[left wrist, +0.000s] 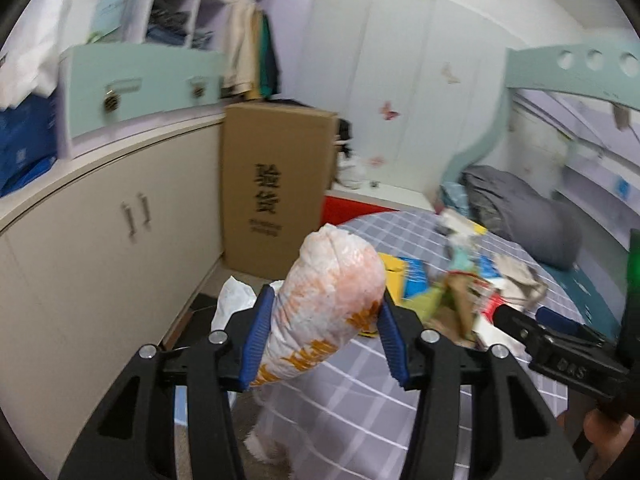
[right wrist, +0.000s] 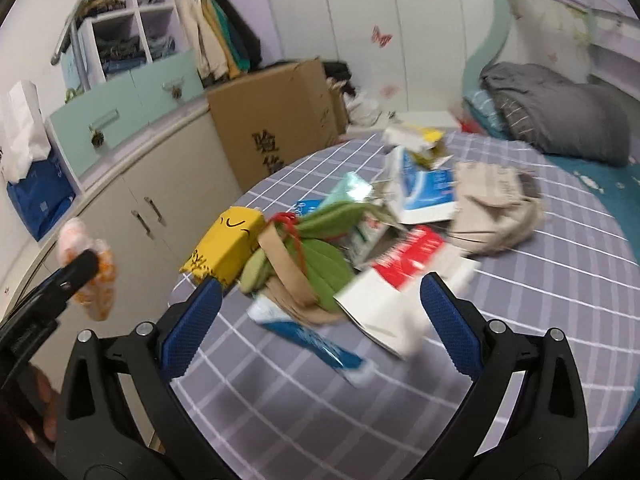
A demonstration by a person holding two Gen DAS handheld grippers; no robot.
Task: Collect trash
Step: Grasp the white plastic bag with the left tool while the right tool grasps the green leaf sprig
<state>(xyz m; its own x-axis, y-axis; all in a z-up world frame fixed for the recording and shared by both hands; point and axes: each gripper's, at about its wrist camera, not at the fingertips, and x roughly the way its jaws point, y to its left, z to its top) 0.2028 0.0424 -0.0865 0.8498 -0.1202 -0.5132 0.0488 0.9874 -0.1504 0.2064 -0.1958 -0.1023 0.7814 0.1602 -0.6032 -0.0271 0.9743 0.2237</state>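
- Only my left wrist view shows the grip: my left gripper holds the white and orange bag between both blue pads, above the near left edge of the bed.
- My right wrist view shows my right gripper wide and holding nothing, over the trash pile.
- The bed has a grey checked sheet; a cardboard box stands far left, beside cream cupboards.
- The bag is crumpled and bulging.

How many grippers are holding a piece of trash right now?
1. The left gripper is shut on the orange-and-white bag, lifted off the bed. The right gripper is open above the trash pile, holding nothing.
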